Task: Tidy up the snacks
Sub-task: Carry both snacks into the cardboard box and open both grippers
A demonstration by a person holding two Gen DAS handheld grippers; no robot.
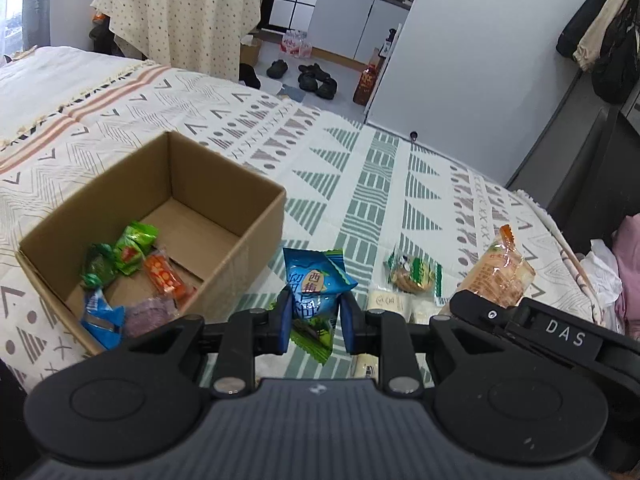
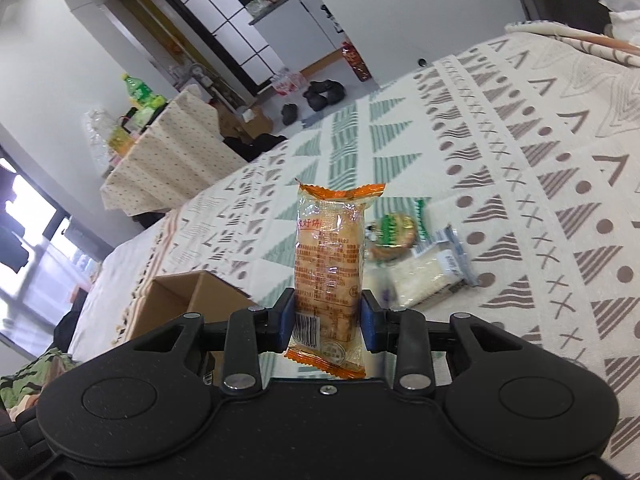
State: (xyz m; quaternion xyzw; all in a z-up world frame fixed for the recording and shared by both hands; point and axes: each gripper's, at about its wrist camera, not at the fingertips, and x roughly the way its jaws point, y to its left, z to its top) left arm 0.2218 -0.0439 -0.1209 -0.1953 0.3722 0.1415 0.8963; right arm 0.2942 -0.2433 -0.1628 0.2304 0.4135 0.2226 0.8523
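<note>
My left gripper is shut on a blue snack packet, held above the bedspread just right of the open cardboard box. The box holds several snacks: green packets, an orange one, a blue one and a purple one. My right gripper is shut on an orange rice-cracker packet, held upright above the bed; that packet also shows at the right of the left wrist view. The box corner shows in the right wrist view.
On the bedspread lie a green-edged biscuit packet, white packets and a green wrapper under the left gripper. Pink cloth lies at the bed's right edge. A draped table stands beyond the bed.
</note>
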